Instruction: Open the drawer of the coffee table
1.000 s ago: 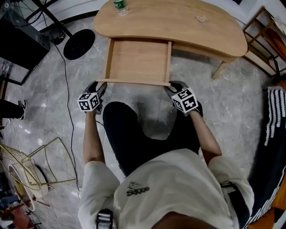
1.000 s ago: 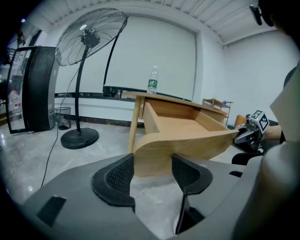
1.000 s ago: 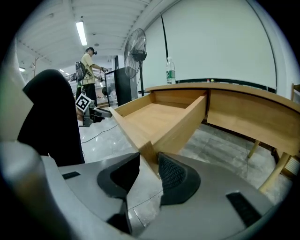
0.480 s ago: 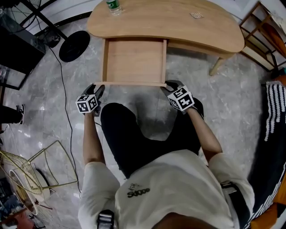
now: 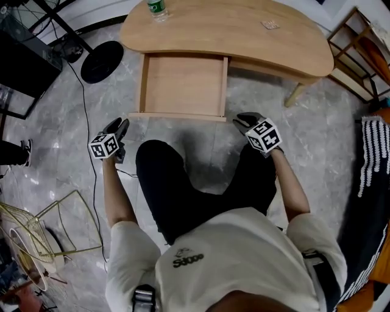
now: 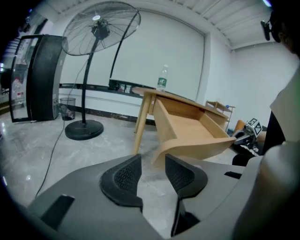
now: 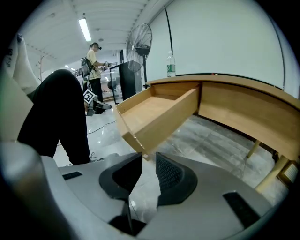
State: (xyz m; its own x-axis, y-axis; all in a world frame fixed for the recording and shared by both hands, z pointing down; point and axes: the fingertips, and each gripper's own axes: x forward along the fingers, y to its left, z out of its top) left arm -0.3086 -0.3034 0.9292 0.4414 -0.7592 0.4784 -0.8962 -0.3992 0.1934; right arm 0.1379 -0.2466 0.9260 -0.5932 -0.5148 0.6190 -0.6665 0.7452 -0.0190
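Observation:
The coffee table (image 5: 256,33) is light wood with a curved top, and its drawer (image 5: 183,85) stands pulled out toward me, empty inside. My left gripper (image 5: 120,129) hangs off the drawer's front left corner, apart from it. In the left gripper view the left gripper (image 6: 152,161) has its jaws closing, with only floor between them. My right gripper (image 5: 244,120) sits just past the front right corner, not touching. The right gripper view shows the right gripper (image 7: 149,159) closing too, nothing between the pads, the drawer (image 7: 154,112) just ahead.
A water bottle (image 5: 157,9) and a small flat item (image 5: 270,25) rest on the tabletop. A fan's round base (image 5: 102,61) and its cable lie to the left, a gold wire frame (image 5: 49,225) at lower left, a wooden rack (image 5: 359,55) at right. My knees are below the drawer.
Both grippers have come away from the drawer's front edge: the left went left and back toward me, the right went to the right. The drawer stays pulled out.

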